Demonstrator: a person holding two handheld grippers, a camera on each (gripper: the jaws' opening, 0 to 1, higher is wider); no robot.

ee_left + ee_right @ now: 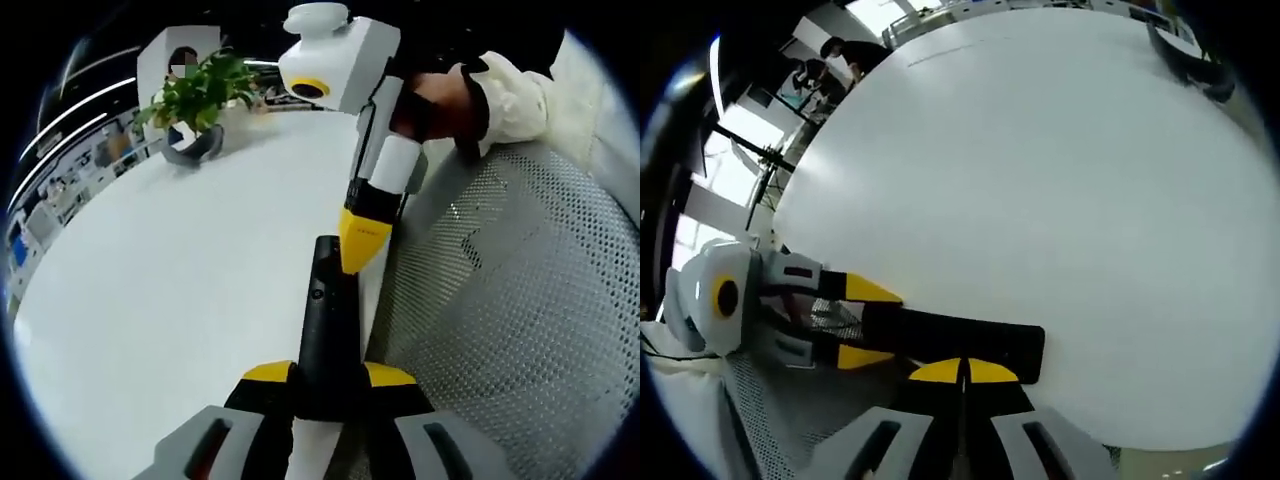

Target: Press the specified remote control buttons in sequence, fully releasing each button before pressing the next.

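Black plastic, long and slim: the remote control (325, 330) is clamped at its near end between the yellow-tipped jaws of the left hand-held gripper (330, 378), jutting out over the edge of the white tabletop (180, 300). The right hand-held gripper (362, 240) comes down on it from above, jaws closed to a single yellow point touching or just above the remote's upper face near its far end; in the right gripper view the tips (962, 370) meet with nothing between them, right at the remote's edge. The risk, by the look of it, is leverage: a press so far from the clamp could tip the remote or slide it in the jaws, and the broad tip may catch a neighbouring button. Which button lies beneath cannot be told. Just beside, a grey mesh chair back (510, 300) crowds the right arm's sleeve (510, 100). Farther off, a potted plant (200, 95) stands well apart on the tabletop, clear of the work.
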